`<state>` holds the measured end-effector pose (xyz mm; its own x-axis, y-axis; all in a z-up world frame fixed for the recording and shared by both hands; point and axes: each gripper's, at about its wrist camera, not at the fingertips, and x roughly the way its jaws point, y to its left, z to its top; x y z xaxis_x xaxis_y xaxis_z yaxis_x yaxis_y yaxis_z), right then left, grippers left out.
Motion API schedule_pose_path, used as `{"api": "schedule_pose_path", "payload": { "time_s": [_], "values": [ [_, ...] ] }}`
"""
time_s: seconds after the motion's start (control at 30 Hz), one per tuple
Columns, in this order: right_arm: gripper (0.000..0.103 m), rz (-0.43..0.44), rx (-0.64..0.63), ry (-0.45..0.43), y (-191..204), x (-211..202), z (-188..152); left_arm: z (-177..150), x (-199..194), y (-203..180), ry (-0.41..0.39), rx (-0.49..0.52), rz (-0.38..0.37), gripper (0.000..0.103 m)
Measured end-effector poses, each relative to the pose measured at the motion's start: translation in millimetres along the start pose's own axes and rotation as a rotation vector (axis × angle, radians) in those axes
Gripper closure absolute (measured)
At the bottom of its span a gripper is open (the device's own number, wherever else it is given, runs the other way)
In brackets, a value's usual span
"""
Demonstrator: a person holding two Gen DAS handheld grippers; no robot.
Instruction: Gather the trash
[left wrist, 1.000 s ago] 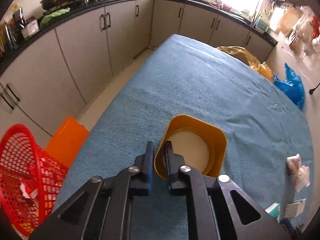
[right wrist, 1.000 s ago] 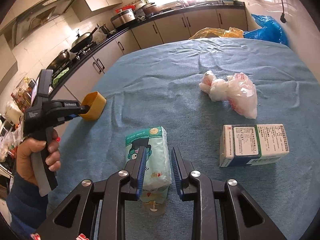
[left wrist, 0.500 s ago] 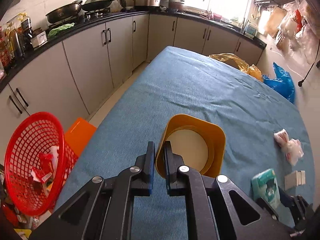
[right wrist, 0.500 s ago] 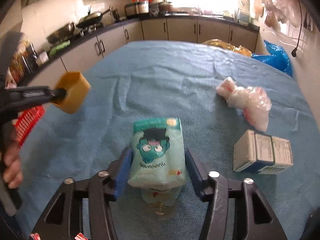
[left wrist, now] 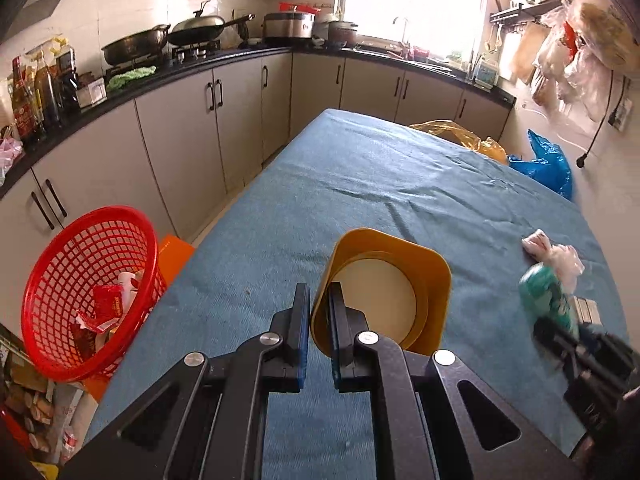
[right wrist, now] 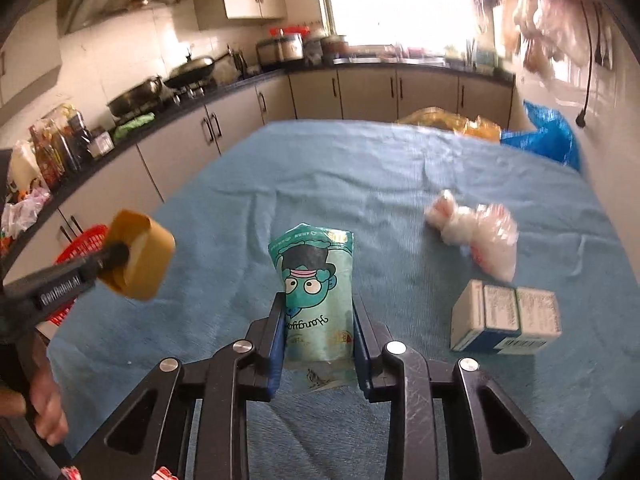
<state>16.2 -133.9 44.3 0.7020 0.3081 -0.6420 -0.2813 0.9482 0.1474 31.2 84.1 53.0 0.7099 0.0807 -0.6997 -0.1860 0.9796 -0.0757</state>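
Observation:
My left gripper (left wrist: 319,297) is shut on the wall of a yellow cup (left wrist: 384,292) and holds it in the air over the blue table's left side. The cup (right wrist: 140,256) also shows at the left of the right wrist view. A red mesh basket (left wrist: 100,213) with wrappers inside stands on the floor below and to the left. My right gripper (right wrist: 317,307) has its jaws closing on a green tissue pack (right wrist: 316,280). Both pads press its sides and the pack stands tilted up off the cloth.
A crumpled white plastic bag (right wrist: 472,228) and a white-and-blue box (right wrist: 508,316) lie on the blue cloth (left wrist: 380,184) to the right. Grey cabinets run along the left and far side. Yellow and blue bags sit past the far right corner.
My left gripper has carried the cup leftward, bringing more of the red basket into view. My right gripper spread around the tissue pack, then closed on it and raised it.

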Motion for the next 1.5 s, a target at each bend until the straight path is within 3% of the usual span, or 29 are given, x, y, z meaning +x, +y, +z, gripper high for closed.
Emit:
{"api": "schedule_pose_path", "payload": {
  "time_s": [0.27,0.67,0.97,1.5],
  "values": [
    [0.072,0.019,-0.012,-0.071,12,-20,1,-16,-19,-4,-0.036,0.03,0.012,0.095],
    [0.072,0.036,0.002,-0.095,21,-45,-8,-27,-49,-1,-0.096,0.067,0.027,0.095],
    [0.072,0.072,0.007,-0.081,36,-54,-23,-34,-57,5,-0.109,0.076,0.033,0.095],
    [0.072,0.086,-0.017,-0.064,53,-52,-22,-37,-62,17,-0.118,0.062,0.039,0.095]
  ]
}}
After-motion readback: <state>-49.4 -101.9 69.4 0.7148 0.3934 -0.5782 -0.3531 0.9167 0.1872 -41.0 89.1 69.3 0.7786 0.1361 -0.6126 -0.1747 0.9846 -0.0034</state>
